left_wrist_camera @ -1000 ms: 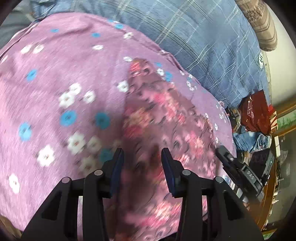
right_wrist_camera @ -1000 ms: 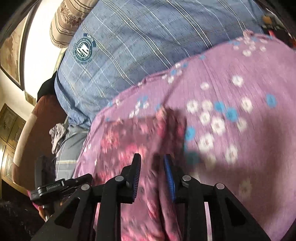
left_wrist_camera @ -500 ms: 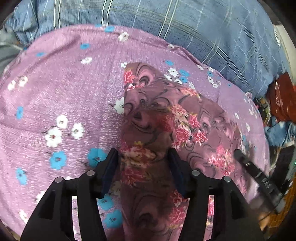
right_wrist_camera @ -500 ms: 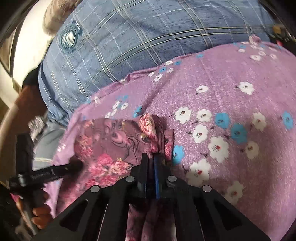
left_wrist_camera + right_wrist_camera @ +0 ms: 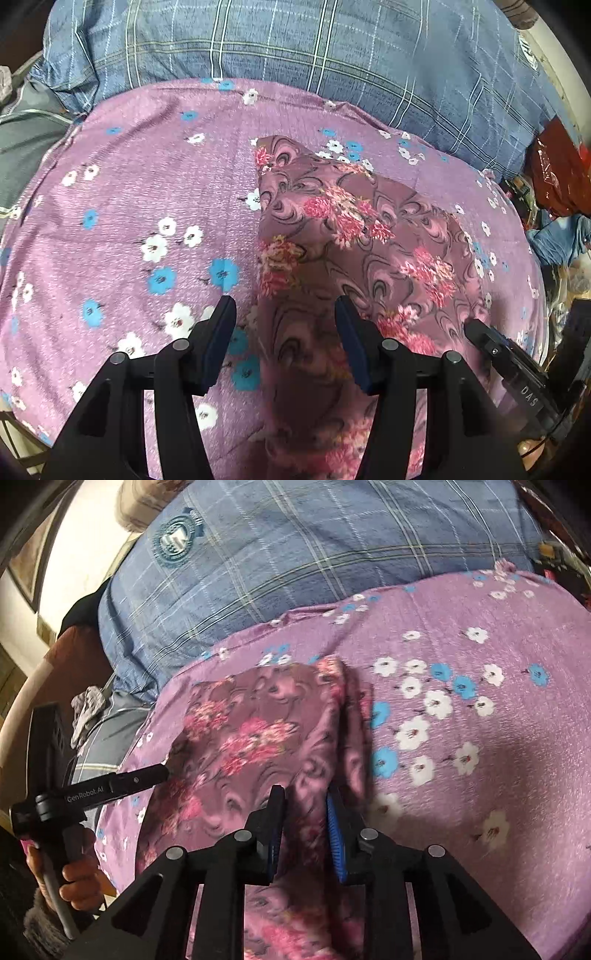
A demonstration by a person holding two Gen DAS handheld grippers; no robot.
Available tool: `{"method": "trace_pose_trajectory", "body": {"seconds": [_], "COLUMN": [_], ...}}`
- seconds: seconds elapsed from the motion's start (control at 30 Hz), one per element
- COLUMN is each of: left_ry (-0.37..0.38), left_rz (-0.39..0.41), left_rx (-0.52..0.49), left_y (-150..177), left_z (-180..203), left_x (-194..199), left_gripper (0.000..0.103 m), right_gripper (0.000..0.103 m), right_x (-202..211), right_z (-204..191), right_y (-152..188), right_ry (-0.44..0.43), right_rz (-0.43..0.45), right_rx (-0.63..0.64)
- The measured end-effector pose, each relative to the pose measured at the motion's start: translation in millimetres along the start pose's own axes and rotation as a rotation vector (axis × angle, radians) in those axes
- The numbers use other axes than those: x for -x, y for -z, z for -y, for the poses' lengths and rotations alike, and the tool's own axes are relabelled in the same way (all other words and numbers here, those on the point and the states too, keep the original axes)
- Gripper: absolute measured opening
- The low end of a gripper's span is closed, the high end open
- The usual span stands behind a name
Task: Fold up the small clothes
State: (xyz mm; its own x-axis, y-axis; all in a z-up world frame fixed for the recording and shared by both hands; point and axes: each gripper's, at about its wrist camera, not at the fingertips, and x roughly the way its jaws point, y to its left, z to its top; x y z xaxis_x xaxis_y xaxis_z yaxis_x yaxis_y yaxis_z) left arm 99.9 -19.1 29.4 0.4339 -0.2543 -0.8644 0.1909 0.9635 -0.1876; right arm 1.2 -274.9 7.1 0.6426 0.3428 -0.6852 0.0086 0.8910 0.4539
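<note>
Small floral garment [image 5: 354,236] lies on the purple flowered sheet [image 5: 129,206], its left edge doubled over. Step in hand: fold just laid, letting go. My right gripper [image 5: 304,827] is opening, a ridge of the garment between the jaws, pads no longer pressing. My left gripper [image 5: 286,339] stands half open above the cloth, holding nothing. Next, I judge: find a free edge for the cross fold
</note>
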Motion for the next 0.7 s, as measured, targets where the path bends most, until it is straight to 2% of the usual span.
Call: {"method": "trace_pose_trajectory", "body": {"seconds": [0.07, 0.17, 0.23, 0.3, 0.33, 0.37, 0.43, 0.47, 0.5, 0.53, 0.57, 0.6, 0.7], "left_ry": [0.003, -0.014, -0.002, 0.052, 0.088, 0.117, 0.175, 0.202, 0.203, 0.182, 0.156, 0.140, 0.088], "left_rz": [0.003, -0.024, -0.056, -0.083, -0.092, -0.099, -0.114, -0.135, -0.149, -0.163, -0.174, -0.180, -0.152], "left_rx": [-0.004, 0.007, 0.028, 0.070, 0.086, 0.097, 0.109, 0.095, 0.079, 0.055, 0.031, 0.008, -0.039], "left_y": [4.6, 9.9, 13.1, 20.5, 25.1, 29.8, 42.1, 49.5, 53.2, 58.4, 63.8, 67.6, 77.6], "left_z": [-1.0, -8.5, -18.9, -32.5, -38.8, -42.9, -44.4, -40.6, -36.5, -30.5, -24.7, -20.3, -13.5], "left_x": [5.7, 2.8, 0.7, 6.0, 10.7, 14.5, 17.4, 13.2, 9.0, 2.3, -3.9, -7.2, -10.9], "left_gripper": [0.055, 0.055, 0.055, 0.055, 0.055, 0.055, 0.057, 0.061, 0.061, 0.061, 0.061, 0.061, 0.064], "right_gripper": [0.007, 0.007, 0.007, 0.008, 0.009, 0.015, 0.021, 0.032, 0.040, 0.040, 0.031, 0.010, 0.009], "right_x": [5.0, 14.2, 0.8, -2.4, 4.5, 10.8, 22.1, 25.0, 25.8, 24.9, 20.8, 20.1, 37.9], "right_z": [-15.2, -25.9, -10.0, 5.9, 9.0, 9.1, 9.6, 9.6, 10.4, 9.6, 7.9, 4.6, -3.3], "right_y": [2.4, 5.2, 5.5, 9.7, 11.3, 12.4, 17.3, 21.2, 27.2, 32.4, 38.4, 41.9, 44.4], "right_ry": [0.025, 0.048, 0.103, 0.064, 0.027, 0.004, -0.029, -0.045, -0.062, -0.054, -0.008, 0.012, -0.027], "right_rz": [0.026, 0.065, 0.009, -0.016, -0.005, -0.002, -0.014, -0.025, -0.037, -0.044, -0.054, -0.048, 0.011], "right_rx": [0.087, 0.133, 0.086, 0.013, -0.017, -0.029, -0.038, -0.041, -0.043, -0.039, -0.016, 0.013, 0.032]}}
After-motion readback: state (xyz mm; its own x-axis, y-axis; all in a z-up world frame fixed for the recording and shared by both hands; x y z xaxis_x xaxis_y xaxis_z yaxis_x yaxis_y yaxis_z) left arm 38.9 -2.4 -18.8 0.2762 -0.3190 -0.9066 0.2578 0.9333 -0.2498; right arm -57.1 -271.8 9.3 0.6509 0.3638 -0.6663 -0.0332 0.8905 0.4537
